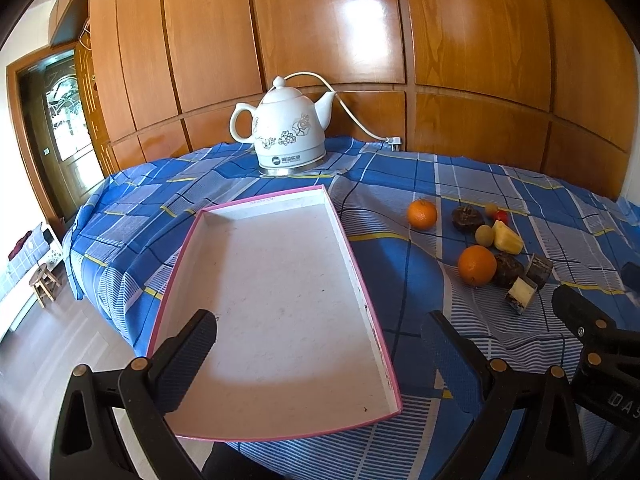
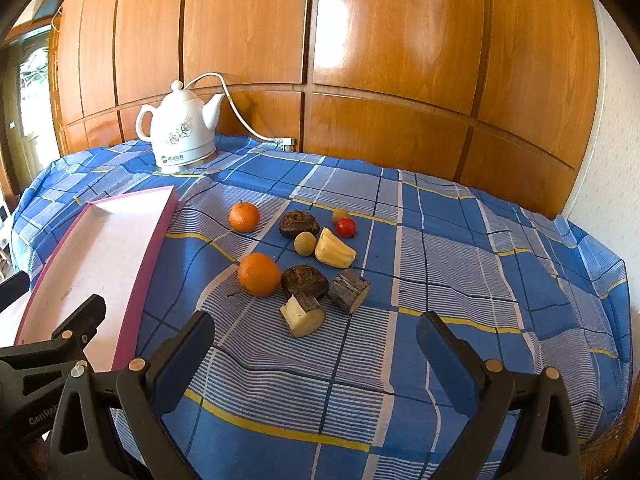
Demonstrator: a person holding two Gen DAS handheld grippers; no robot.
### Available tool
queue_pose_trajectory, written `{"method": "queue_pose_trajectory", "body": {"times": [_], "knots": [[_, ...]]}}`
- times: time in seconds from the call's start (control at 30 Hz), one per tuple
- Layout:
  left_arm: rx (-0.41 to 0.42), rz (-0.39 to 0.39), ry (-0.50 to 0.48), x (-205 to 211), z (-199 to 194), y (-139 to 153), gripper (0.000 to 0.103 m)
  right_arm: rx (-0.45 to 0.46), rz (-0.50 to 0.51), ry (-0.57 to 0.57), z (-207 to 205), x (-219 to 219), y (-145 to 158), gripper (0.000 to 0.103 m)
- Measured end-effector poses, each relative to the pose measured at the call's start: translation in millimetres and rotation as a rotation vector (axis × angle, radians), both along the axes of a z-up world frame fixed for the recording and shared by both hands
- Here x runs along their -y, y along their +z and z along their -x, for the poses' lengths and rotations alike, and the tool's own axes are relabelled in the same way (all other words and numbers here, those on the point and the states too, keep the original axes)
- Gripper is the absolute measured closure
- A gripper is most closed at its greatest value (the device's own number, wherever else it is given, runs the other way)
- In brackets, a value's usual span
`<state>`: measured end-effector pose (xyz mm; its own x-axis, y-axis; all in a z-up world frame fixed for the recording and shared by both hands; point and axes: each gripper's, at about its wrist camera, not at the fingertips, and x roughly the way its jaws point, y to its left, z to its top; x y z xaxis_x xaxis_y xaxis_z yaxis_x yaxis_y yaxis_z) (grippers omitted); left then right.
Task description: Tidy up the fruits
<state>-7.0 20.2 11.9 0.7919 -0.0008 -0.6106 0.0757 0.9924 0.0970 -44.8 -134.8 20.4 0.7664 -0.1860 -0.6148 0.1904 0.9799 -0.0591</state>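
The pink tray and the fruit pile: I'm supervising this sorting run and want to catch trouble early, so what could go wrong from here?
1. The pink tray seems to overhang the table's near edge; a fruit dropped at that end might tip it.
2. The near orange sits against a dark brown piece; the open right gripper may nudge it.
3. Both oranges could roll on the wrinkled tablecloth.

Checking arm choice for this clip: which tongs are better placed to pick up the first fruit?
Right. The right tongs hang open directly before the fruit cluter, nearest the orange. The left tongs hang open over the empty tray, with the fruit off to their right.
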Motion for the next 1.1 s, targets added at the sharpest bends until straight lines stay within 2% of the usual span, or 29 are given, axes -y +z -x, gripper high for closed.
{"method": "queue_pose_trajectory", "body": {"times": [0.9,1.0,1.1], "knots": [[-0.004,0.02,-0.022,3,-3,3,0.0,0.019,-0.004,0.003,0,3,5,0.001],[-0.019,0.047,-0.076,5,-5,5,0.0,0.011,-0.018,0.01,-4,9,6,0.001],[-0.069,0.125,-0.181,5,-11,8,0.0,0.001,-0.03,0.025,-11,21,11,0.001]]}}
